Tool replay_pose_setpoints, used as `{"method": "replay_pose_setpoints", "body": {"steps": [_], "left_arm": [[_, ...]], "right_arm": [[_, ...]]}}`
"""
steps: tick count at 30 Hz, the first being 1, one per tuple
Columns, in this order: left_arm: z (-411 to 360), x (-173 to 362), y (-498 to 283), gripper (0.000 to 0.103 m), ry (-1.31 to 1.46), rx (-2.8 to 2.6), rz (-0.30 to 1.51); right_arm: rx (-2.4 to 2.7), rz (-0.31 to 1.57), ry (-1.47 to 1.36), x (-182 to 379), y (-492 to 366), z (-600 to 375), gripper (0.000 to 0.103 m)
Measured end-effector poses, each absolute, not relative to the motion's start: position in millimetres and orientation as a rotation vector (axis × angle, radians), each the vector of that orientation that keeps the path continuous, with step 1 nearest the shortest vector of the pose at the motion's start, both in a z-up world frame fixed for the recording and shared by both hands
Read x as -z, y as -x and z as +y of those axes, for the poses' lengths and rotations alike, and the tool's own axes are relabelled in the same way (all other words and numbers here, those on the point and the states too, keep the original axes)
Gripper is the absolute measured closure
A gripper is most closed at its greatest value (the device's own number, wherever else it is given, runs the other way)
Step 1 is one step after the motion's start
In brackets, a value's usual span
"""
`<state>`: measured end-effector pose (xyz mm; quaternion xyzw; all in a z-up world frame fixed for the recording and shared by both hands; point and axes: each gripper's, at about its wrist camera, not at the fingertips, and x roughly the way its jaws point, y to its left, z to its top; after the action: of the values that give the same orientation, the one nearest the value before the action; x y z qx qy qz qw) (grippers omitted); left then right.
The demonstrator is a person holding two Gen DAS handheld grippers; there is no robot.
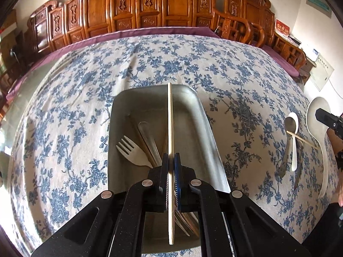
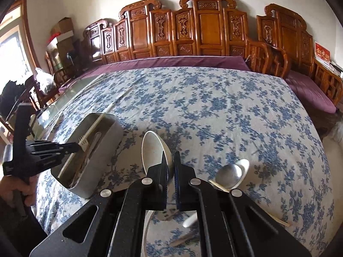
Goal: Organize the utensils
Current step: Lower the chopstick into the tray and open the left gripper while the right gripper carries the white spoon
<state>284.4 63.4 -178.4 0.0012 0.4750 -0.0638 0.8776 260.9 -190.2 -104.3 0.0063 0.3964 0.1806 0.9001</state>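
My left gripper (image 1: 171, 160) is shut on a wooden chopstick (image 1: 170, 128), held lengthwise above the grey metal tray (image 1: 203, 128). In the tray lie a pale fork (image 1: 133, 153) and other utensils. The tray (image 2: 111, 137) and the left gripper (image 2: 76, 146) also show in the right wrist view. My right gripper (image 2: 170, 160) has its jaws slightly apart, empty, just above a large white ladle (image 2: 153, 150). Beside it lie a metal spoon (image 2: 228, 174) on a white spoon (image 2: 244, 166). The left wrist view shows the ladle (image 1: 317, 128), a white spoon (image 1: 293, 132) and a second chopstick (image 1: 302, 141).
A blue floral tablecloth (image 2: 214, 111) covers the table. A purple bench cushion (image 2: 171, 61) and carved wooden seat backs (image 2: 205, 30) stand behind the far edge. Glass tabletop shows at the left. A dark utensil (image 1: 283, 165) lies under the white spoon.
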Motion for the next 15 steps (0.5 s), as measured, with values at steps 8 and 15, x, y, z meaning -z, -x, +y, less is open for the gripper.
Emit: {"method": "replay_pose_setpoints", "body": {"steps": [8,15], "left_arm": [[70.4,174.9,-284.3,0.097,-0.005,0.106,0.976],[84.9,165.6,-280.3,0.097,-0.004,0.088,0.951]], "right_arm": [[-0.442,0.818,-0.025,99.8,-275.7,-146.1,0.097],[-0.529,0.815,-0.063,97.1,-288.7,-99.3,0.097]]}}
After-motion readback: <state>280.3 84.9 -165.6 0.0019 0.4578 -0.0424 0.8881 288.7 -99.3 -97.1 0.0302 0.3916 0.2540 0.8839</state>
